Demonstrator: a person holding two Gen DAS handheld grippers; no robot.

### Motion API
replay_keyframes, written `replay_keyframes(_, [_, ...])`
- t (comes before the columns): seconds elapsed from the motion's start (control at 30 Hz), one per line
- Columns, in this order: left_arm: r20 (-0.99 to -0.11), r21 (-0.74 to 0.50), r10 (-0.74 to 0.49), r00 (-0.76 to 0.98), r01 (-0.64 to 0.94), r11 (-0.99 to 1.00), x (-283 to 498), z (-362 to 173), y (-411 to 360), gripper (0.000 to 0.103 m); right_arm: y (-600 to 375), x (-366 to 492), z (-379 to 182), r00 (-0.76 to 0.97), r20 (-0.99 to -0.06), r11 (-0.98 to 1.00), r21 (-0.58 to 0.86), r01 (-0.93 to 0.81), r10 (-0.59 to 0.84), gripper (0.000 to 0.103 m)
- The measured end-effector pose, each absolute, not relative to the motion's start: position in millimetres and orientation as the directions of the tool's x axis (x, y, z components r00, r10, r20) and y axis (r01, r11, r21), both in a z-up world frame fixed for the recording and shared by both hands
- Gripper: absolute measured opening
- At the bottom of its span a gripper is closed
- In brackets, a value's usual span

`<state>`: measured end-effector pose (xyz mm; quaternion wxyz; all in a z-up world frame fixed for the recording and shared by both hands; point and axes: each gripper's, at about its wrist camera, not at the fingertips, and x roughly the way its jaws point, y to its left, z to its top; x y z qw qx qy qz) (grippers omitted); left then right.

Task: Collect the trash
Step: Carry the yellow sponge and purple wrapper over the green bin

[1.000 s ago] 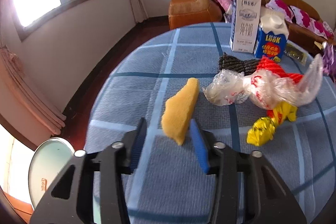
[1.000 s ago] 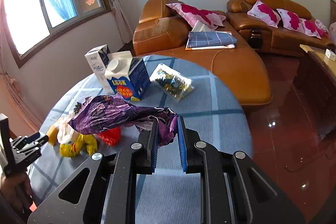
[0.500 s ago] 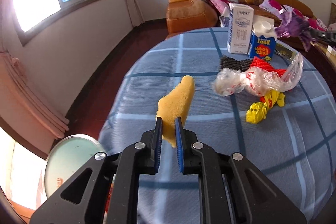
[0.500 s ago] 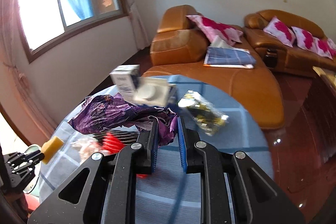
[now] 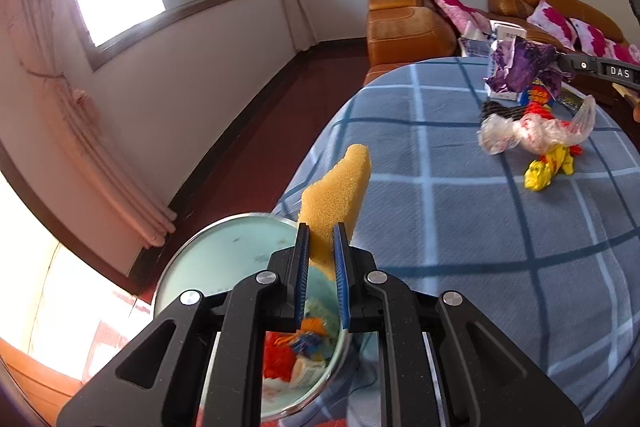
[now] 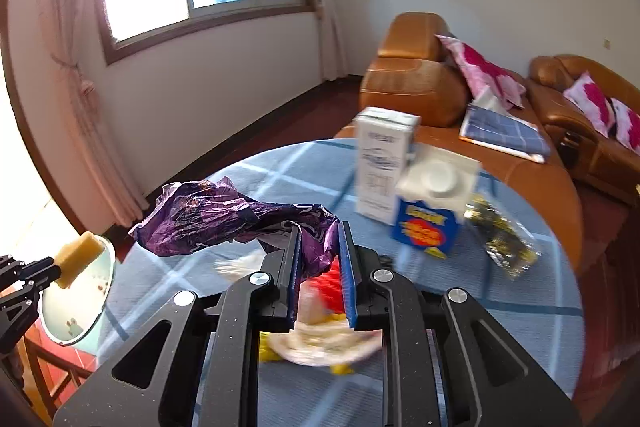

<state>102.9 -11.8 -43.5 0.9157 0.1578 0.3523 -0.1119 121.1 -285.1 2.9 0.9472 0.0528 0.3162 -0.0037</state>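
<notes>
**Sponge carried off the table edge, bin directly below**

Lifted off the blue checked tablecloth (image 5: 480,227), the yellow sponge (image 5: 336,203) now stands upright, pinched in the left gripper (image 5: 321,267), over the bin (image 5: 208,259) at the table's left edge. Farther off, the right gripper (image 6: 319,267) clamps a purple wrapper (image 6: 224,219) above mid-table.

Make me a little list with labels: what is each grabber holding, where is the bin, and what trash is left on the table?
left gripper: shut on yellow sponge, over the bin's rim
right gripper: shut on purple wrapper, above the table
bin: pale green, beside the table edge, some trash already inside
table: blue checked cloth
left on table: clear plastic bag, yellow wrapper, white carton, blue carton
</notes>
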Motion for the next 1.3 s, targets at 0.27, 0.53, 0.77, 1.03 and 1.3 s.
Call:
replay_keyframes(0.27, [-0.690, 0.214, -0.042, 0.722, 0.260, 0.942, 92, -50, 27, 0.012, -234, 139, -3, 0.785, -0.613, 0.996, 0.062, -0.059, 0.084, 0.018])
replay_keyframes(0.53, [-0.708, 0.227, 0.007, 0.706, 0.218, 0.949, 82, -58, 64, 0.012, -179, 158, -12, 0.762, -0.635, 0.988, 0.015, -0.151, 0.126, 0.018])
replay_keyframes(0.77, [-0.719, 0.228, 0.036, 0.694, 0.187, 0.955, 77, -65, 87, 0.012, -138, 164, -20, 0.749, -0.645, 0.973, -0.030, -0.227, 0.155, 0.018])
replay_keyframes(1.03, [-0.723, 0.232, 0.054, 0.689, 0.169, 0.958, 75, -67, 98, 0.012, -107, 167, -28, 0.733, -0.655, 0.958, -0.051, -0.284, 0.183, 0.018])
replay_keyframes(1.3, [-0.725, 0.238, 0.069, 0.685, 0.155, 0.959, 76, -70, 104, 0.012, -87, 166, -33, 0.725, -0.660, 0.944, -0.072, -0.323, 0.198, 0.018])
